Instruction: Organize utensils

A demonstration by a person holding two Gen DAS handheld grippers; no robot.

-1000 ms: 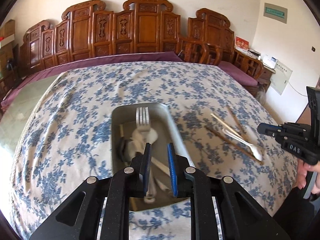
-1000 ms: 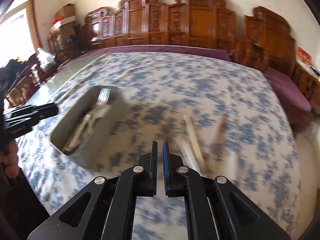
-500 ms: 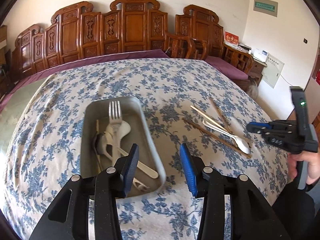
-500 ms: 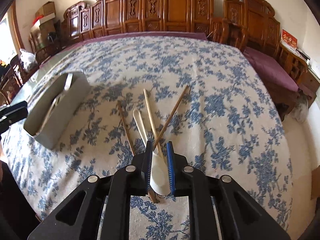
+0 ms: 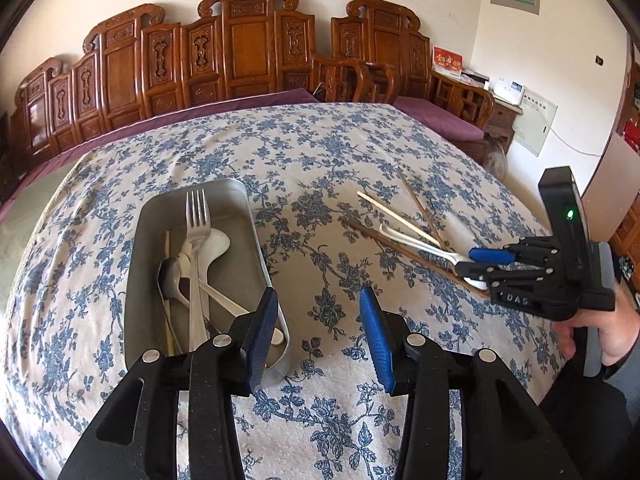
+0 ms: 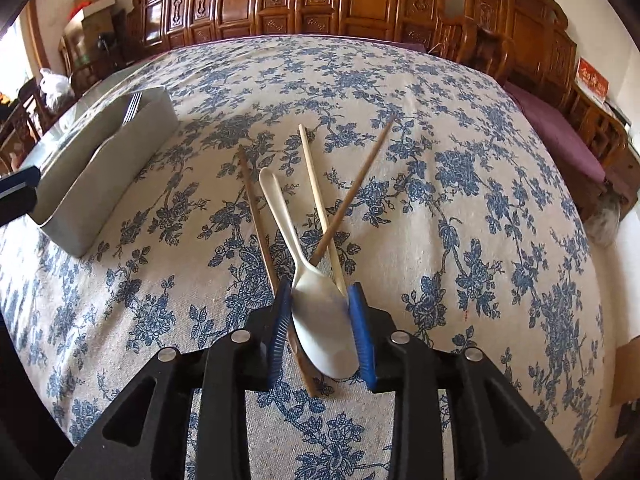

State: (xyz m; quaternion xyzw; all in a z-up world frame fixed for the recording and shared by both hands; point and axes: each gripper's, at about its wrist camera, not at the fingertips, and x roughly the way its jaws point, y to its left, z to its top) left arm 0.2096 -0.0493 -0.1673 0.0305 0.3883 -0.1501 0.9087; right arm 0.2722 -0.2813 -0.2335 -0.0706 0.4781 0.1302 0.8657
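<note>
Three chopsticks (image 6: 316, 184) crowd the white spoon (image 6: 320, 316) on the cloth; right gripper (image 6: 322, 328) is opening around its bowl, so close squarely on the spoon alone. Left gripper (image 5: 320, 332) gapes empty beside the tray (image 5: 256, 236).

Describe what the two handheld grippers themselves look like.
Both are matte black plastic with silver screw heads and ribbed blue pads lining the jaws. The right gripper carries raised "DAS" lettering and a black box with a green light; the left gripper shows slotted black linkage arms.
</note>
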